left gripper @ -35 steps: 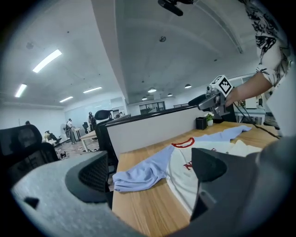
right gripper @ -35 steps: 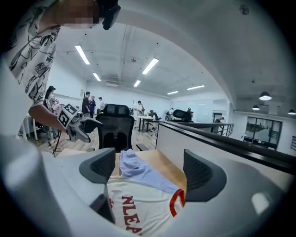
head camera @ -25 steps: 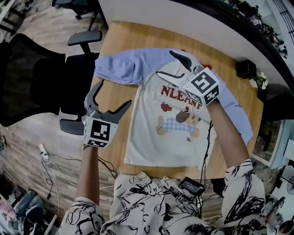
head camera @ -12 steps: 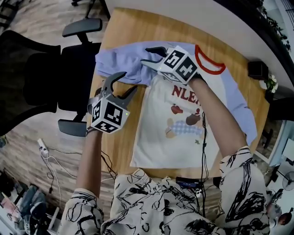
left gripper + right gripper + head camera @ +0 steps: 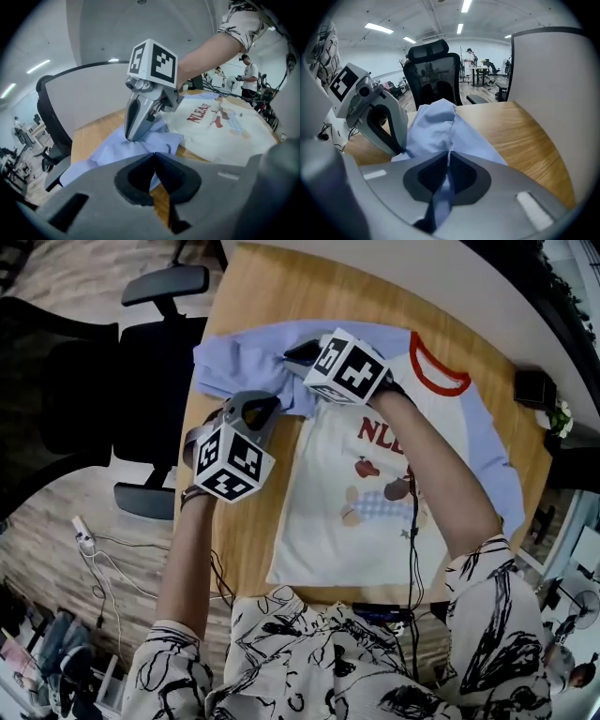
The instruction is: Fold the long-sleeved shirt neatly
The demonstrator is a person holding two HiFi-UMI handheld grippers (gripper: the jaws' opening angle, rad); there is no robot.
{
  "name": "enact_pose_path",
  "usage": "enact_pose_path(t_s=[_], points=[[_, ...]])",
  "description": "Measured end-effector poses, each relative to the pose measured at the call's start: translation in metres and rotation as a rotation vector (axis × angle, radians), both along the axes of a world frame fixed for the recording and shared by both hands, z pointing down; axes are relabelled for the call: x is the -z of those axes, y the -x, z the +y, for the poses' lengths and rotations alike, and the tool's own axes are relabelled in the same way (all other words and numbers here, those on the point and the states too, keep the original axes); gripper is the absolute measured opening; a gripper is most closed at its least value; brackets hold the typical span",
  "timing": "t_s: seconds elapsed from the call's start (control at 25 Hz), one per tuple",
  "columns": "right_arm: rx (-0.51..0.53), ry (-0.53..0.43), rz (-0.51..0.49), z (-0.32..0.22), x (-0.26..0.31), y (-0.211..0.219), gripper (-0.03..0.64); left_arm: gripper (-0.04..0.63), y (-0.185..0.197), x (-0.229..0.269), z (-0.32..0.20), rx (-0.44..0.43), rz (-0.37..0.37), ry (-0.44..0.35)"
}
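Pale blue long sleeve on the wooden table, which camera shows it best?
The head view: the pale blue long sleeve lies at nearly full length across the wooden table. The left and right gripper views each catch only a crumpled patch up close.

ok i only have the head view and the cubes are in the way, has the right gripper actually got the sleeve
observer: yes, the right gripper is closing its jaws, with a strip of the blue sleeve running between them
operator: and the left
observer: the left gripper has its jaws shut on the sleeve's edge, cloth caught at the tips
operator: is the sleeve lying flat there
observer: no, it humps up in a fold just ahead of the right jaws
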State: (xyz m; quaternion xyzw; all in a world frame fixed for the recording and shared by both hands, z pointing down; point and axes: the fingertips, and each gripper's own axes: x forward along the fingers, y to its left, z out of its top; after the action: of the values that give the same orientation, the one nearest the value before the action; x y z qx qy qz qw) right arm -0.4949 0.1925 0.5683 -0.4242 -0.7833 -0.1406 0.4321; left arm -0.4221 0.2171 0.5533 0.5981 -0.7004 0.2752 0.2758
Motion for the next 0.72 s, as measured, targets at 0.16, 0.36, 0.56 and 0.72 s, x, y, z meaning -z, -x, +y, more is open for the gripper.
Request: enact_pose_path(t_s=[0.16, 0.36, 0.56, 0.72], points=[[-0.012, 0.019, -0.031, -0.007, 0.024, -0.001, 0.021, 0.009, 0.001, 0.026, -0.002, 0.066, -0.002, -0.066], [-0.035, 0.063, -0.088, -0.006, 0.061, 0.007, 0.020, 0.009, 0.014, 0.072, 0.002, 0.166, 0.001, -0.193], [-0.066, 0.092, -0.155, -0.022, 0.108, 0.004, 0.018, 0.008, 0.010, 0.131, -0.017, 0.222, 0.005, -0.341], [-0.098, 0.087, -0.214, -0.047, 0.149, -0.010, 0.018, 0.008, -0.009, 0.173, -0.043, 0.240, 0.016, -0.424]])
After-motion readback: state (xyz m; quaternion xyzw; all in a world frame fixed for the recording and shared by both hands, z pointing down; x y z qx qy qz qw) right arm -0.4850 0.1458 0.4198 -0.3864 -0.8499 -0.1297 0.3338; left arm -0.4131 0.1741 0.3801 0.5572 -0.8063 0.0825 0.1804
